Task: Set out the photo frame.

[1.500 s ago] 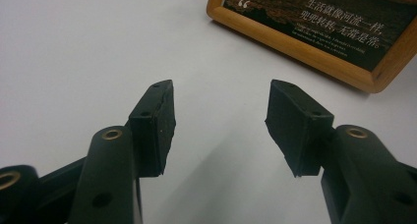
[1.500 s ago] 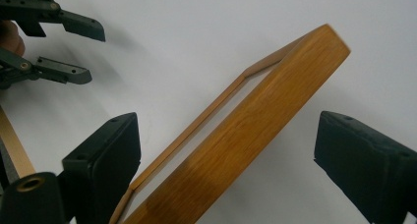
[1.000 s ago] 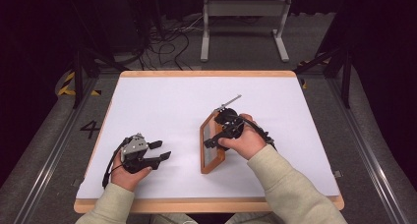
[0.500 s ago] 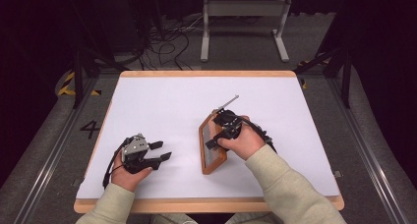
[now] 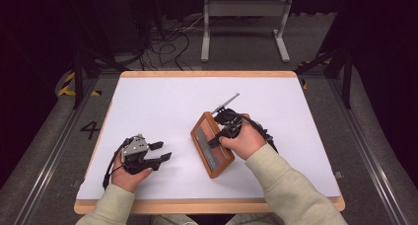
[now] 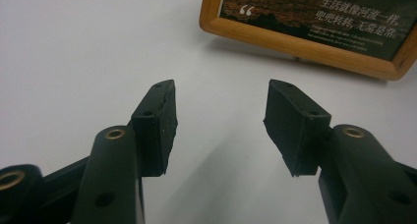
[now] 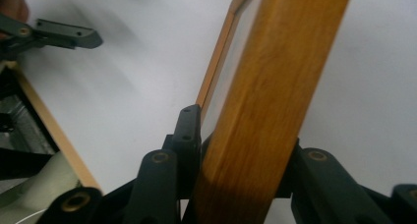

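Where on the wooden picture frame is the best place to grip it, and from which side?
Grip the wooden picture frame across its thin edge bar, from the long right side: that bar fits between jaws, as the right hand-held gripper shows, clamped front and back.

A rectangular picture frame of orange-brown wood with rounded corners [image 5: 213, 145] sits just right of the table's centre, its long axis running from about eleven o'clock to five o'clock. Its glazed front holds a dark brownish picture with white quotation marks and lines of white Chinese text [image 6: 314, 15]. It is tilted up on its long edge [image 7: 265, 101].
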`<action>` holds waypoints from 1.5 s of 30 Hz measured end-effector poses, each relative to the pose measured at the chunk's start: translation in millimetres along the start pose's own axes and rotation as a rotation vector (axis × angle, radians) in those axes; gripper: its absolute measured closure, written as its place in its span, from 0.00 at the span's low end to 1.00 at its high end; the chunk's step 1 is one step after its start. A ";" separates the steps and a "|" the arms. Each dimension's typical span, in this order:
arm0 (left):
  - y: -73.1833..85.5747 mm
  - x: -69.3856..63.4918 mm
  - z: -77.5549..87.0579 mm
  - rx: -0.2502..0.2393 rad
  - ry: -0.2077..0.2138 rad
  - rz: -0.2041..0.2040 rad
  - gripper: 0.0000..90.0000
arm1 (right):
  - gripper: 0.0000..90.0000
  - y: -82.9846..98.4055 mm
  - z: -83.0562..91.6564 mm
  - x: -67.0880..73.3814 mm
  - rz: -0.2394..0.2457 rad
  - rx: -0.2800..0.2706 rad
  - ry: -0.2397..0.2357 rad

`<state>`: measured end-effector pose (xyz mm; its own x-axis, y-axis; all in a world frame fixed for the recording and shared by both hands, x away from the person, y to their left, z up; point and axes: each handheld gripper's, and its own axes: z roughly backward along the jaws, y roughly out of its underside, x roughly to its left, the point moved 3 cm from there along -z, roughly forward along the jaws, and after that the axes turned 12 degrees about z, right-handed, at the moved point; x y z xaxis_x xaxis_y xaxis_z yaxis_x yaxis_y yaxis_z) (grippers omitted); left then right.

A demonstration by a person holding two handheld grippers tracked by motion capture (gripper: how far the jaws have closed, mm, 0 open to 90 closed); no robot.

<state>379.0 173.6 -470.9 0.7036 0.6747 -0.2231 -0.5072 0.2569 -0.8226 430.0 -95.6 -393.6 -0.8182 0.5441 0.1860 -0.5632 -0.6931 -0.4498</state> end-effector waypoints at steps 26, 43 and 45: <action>-0.5 -0.6 -1.3 0.000 0.001 -0.006 0.52 | 0.82 -13.7 44.8 29.9 0.662 0.127 -0.002; -0.3 -0.1 -2.2 0.007 0.004 -0.015 0.53 | 0.82 -1.4 15.2 -1.3 0.764 0.170 -0.125; -0.2 -0.3 -2.1 0.006 0.004 -0.014 0.53 | 0.82 -0.6 12.9 -5.2 0.766 0.173 -0.126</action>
<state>379.9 172.0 -471.8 0.7126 0.6682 -0.2138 -0.5004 0.2706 -0.8224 433.2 -104.2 -383.1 -0.9863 -0.1639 -0.0187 0.1599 -0.9220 -0.3527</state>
